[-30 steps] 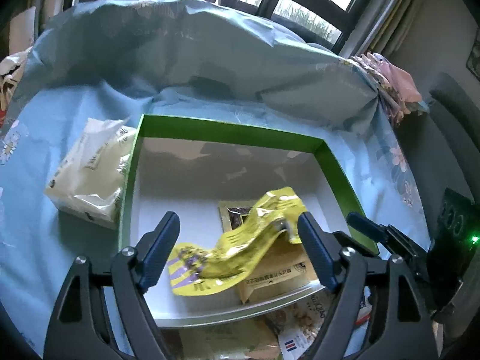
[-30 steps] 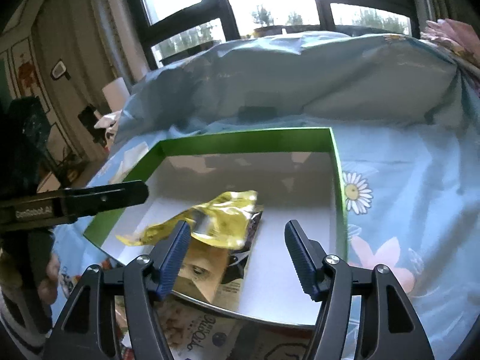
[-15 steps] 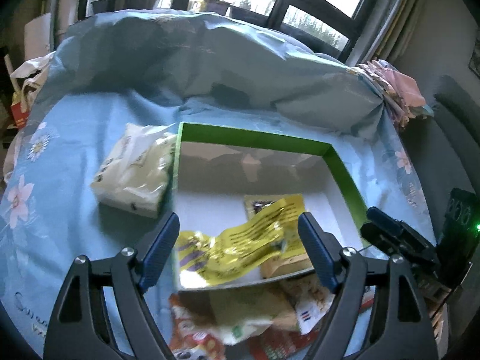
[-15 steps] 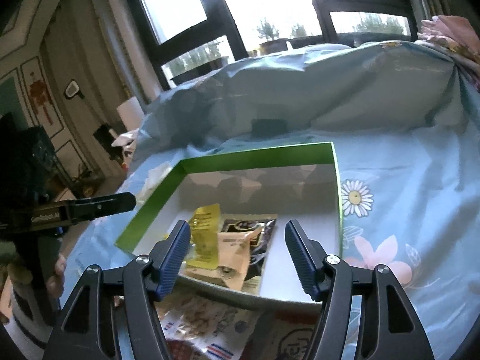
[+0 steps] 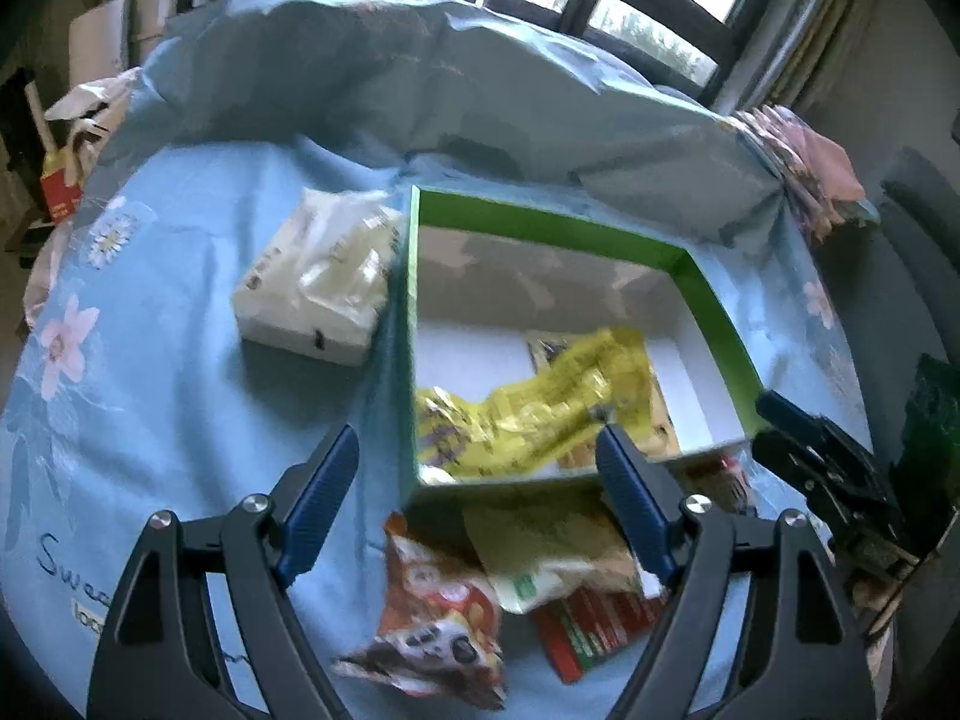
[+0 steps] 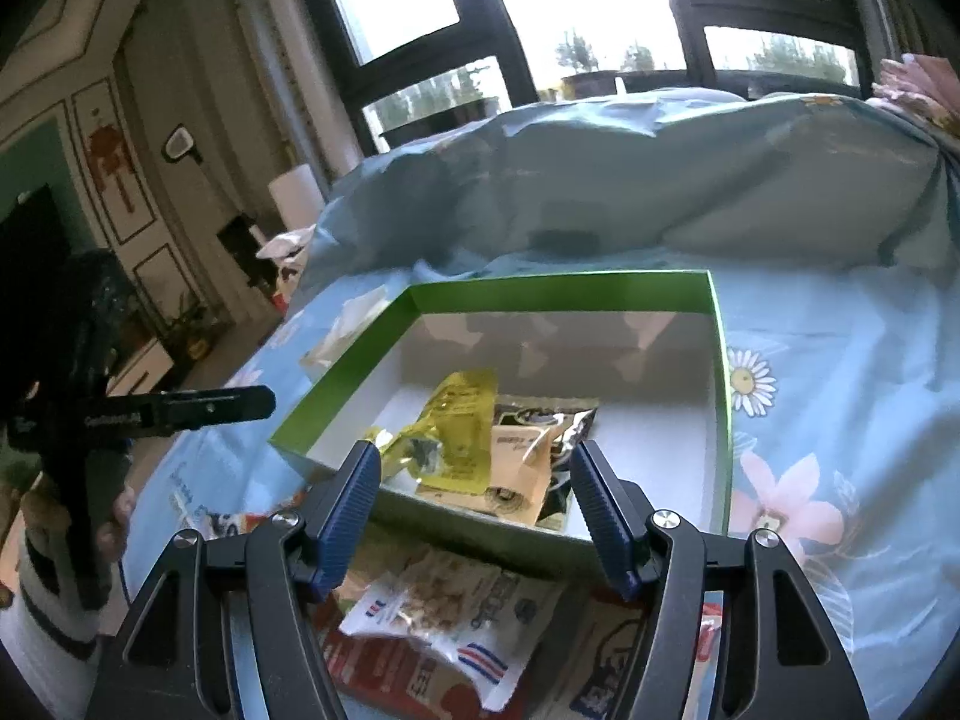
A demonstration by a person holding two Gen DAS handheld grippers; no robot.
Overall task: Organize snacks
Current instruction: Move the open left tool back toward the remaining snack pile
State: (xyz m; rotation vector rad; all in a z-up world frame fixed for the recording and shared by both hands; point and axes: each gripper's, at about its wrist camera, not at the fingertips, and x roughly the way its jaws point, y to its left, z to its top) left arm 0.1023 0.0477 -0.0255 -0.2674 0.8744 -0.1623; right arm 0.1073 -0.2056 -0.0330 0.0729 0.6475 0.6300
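Observation:
A green box with a white inside (image 5: pixel 552 228) (image 6: pixel 558 294) sits on the blue flowered cloth. In it lie a crumpled yellow packet (image 5: pixel 540 414) (image 6: pixel 462 414), a tan packet (image 6: pixel 522 456) and a black-and-white packet (image 6: pixel 561 420). My left gripper (image 5: pixel 475 441) hovers open over the box's near left corner, nothing between its fingers. My right gripper (image 6: pixel 475 456) is open above the box's near wall, also holding nothing. In front of the box lie loose snacks: an orange panda packet (image 5: pixel 438 618), a pale packet (image 5: pixel 540 552), a red pack (image 5: pixel 594 624), and a clear striped packet (image 6: pixel 456 618).
A white tissue pack (image 5: pixel 324 282) lies against the box's left wall. A bunched blue cover (image 5: pixel 420 78) rises behind the box. The right gripper (image 5: pixel 804 444) shows at the left wrist view's right edge. The left gripper (image 6: pixel 180 411) and a hand (image 6: pixel 114 516) show at the right wrist view's left.
Both grippers have drawn back from the box toward its near side, the left one also leftward. The yellow packet has settled flat inside. The loose snacks in front have come into view.

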